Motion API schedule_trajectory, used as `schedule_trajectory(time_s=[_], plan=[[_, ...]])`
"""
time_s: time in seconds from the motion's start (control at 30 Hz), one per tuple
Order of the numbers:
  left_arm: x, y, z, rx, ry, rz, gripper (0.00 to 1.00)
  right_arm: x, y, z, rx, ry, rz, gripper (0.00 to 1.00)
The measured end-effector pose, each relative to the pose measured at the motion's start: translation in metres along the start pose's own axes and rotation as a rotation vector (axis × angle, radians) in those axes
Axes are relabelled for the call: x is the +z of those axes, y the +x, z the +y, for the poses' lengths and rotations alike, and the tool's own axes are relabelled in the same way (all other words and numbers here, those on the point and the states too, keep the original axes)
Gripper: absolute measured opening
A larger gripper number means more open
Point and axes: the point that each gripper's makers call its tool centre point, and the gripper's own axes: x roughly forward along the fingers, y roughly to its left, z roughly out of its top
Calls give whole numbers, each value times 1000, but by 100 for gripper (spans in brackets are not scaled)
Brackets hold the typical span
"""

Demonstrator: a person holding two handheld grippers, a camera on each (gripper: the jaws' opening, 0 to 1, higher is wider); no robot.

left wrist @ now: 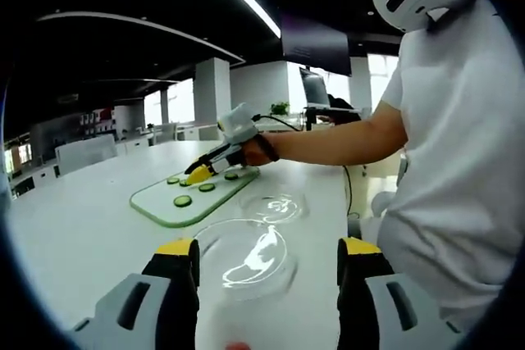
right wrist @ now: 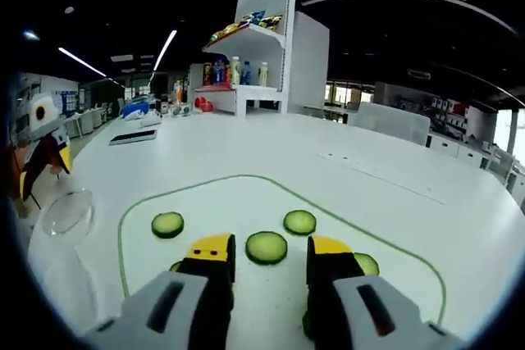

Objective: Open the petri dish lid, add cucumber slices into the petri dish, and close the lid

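Note:
A clear round petri dish piece point(left wrist: 246, 264) lies on the white table just ahead of my left gripper point(left wrist: 269, 261), whose jaws stand wide open on either side of it. A second clear round piece point(left wrist: 277, 206) lies beyond it; which one is the lid I cannot tell. Several cucumber slices point(left wrist: 182, 201) rest on a green-edged cutting board point(left wrist: 156, 202). My right gripper point(left wrist: 205, 173) hovers low over that board. In the right gripper view, the right gripper point(right wrist: 269, 253) is open with one slice point(right wrist: 267, 247) lying between its tips. Other slices point(right wrist: 167, 225) lie around it on the board point(right wrist: 246, 198).
The clear dish piece point(right wrist: 67, 215) shows at the board's left, with the left gripper point(right wrist: 41, 161) behind it. A person in a white shirt point(left wrist: 459, 161) sits at the table's right edge. A shelf with bottles point(right wrist: 246, 71) and a dark tablet point(right wrist: 133, 137) stand far off.

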Motion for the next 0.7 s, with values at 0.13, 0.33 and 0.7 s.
schedule_trajectory(time_s=[0.13,0.33,0.7], plan=[[-1,-1,-2,-5,0,1,66,-1,1,3,10,-8,5,33],[-5,0,-3,-6,11,17,66,0,0,3,11,3,9,30],[-2,-2,-8,-23,9,7,65,-5,4,10,38,-3,32,28]])
